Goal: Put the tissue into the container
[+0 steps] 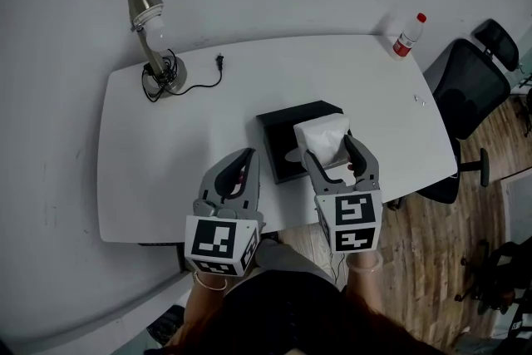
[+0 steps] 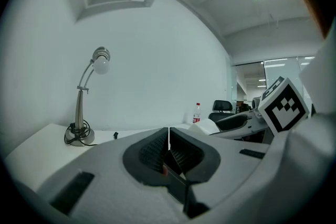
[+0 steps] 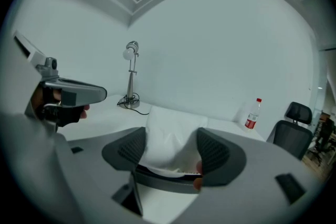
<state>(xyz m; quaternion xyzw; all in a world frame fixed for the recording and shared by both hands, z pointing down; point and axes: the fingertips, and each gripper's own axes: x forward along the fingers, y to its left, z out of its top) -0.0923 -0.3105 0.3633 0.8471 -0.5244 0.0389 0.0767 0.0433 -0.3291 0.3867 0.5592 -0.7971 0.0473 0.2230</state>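
Note:
A white tissue pack [image 1: 322, 137] is pinched between the jaws of my right gripper [image 1: 331, 150], which is shut on it. It hangs just over the black open container [image 1: 278, 137] in the middle of the white table [image 1: 150, 179]. In the right gripper view the tissue [image 3: 167, 128] fills the gap between the two dark pads of the right gripper [image 3: 169, 150]. My left gripper [image 1: 243, 165] hovers over the table's front edge, left of the container. Its jaws meet with nothing between them, as the left gripper view [image 2: 168, 140] shows.
A silver desk lamp [image 1: 150, 29] with a coiled cord and loose plug [image 1: 219, 61] stands at the table's back left. A red-capped bottle [image 1: 408, 36] is at the back right corner. A black office chair [image 1: 470, 87] sits beyond the right edge, on wooden floor.

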